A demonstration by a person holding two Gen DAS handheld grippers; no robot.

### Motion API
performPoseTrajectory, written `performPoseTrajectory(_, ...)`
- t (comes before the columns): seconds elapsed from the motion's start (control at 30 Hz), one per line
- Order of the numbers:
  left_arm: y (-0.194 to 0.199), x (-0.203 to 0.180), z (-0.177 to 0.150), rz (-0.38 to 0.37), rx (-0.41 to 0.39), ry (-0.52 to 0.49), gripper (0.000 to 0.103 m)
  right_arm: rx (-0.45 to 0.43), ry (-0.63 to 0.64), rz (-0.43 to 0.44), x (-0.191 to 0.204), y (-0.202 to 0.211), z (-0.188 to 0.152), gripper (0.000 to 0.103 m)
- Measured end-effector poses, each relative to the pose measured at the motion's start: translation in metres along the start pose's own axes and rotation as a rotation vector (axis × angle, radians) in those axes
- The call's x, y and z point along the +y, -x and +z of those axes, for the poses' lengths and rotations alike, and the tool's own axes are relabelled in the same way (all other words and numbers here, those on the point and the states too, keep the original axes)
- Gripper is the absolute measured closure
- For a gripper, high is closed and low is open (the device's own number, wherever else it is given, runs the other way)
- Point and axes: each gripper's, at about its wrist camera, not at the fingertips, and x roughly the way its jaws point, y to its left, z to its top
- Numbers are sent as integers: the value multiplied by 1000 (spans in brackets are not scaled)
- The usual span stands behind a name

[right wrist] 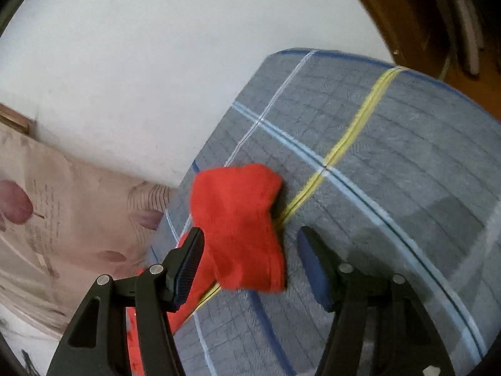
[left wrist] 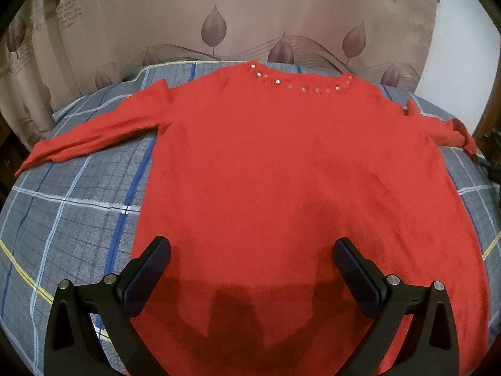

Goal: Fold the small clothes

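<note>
A red sweater (left wrist: pixel 281 163) lies flat on the checked grey bed cover (left wrist: pixel 78 219), its beaded neckline (left wrist: pixel 300 84) at the far side. Both sleeves are spread out, the left sleeve (left wrist: pixel 87 134) reaching the bed's edge. My left gripper (left wrist: pixel 250 250) hovers open over the hem, nothing between its fingers. In the right wrist view the bunched end of the right sleeve (right wrist: pixel 241 219) lies between the fingers of my right gripper (right wrist: pixel 250 235). The jaws stand half-wide. The left finger (right wrist: pixel 188 260) is beside the cloth, and the right finger (right wrist: pixel 313 266) is clear of it.
A leaf-patterned curtain (left wrist: pixel 219 25) hangs behind the bed. A white wall (right wrist: pixel 156 62) and brown wooden furniture (right wrist: pixel 422 15) border the bed's right side. The bed cover (right wrist: pixel 391 172) drops off at its edges close to both sleeve ends.
</note>
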Motion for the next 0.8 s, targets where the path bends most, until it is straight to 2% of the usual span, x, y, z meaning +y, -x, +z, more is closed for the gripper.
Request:
performPoseTrajectory(0.1, -3, 0, 0, -2, 14, 1, 0, 47, 61, -10, 12, -14, 0, 45)
performPoseTrajectory(0.13, -4, 1, 0, -5, 20, 4, 0, 64, 71, -17, 16, -19, -1, 61)
performPoseTrajectory(0.17, -5, 2, 0, -3, 25, 9, 0, 75, 74, -36, 18, -21, -1, 99)
performPoseTrajectory(0.2, -5, 3, 0, -7, 29, 16, 0, 104, 64, -59, 18, -26, -2, 95)
performPoseTrajectory(0.27, -5, 7, -1, -20, 30, 41, 0, 105, 18, -47, 19, -25, -8, 95)
performPoseTrajectory(0.4, -3, 16, -1, -47, 22, 96, 0, 95, -65, 150, 50, -14, -29, 95)
performPoseTrajectory(0.53, 0, 24, 0, -89, 12, 136, 0, 149, -54, 331, 122, -26, -67, 95)
performPoseTrajectory(0.67, 8, 40, 4, -148, 3, 208, 0, 213, -43, 459, 193, -51, -107, 95)
performPoseTrajectory(0.8, 16, 68, 4, -201, 15, 299, 0, 290, -15, 562, 274, -93, -161, 95)
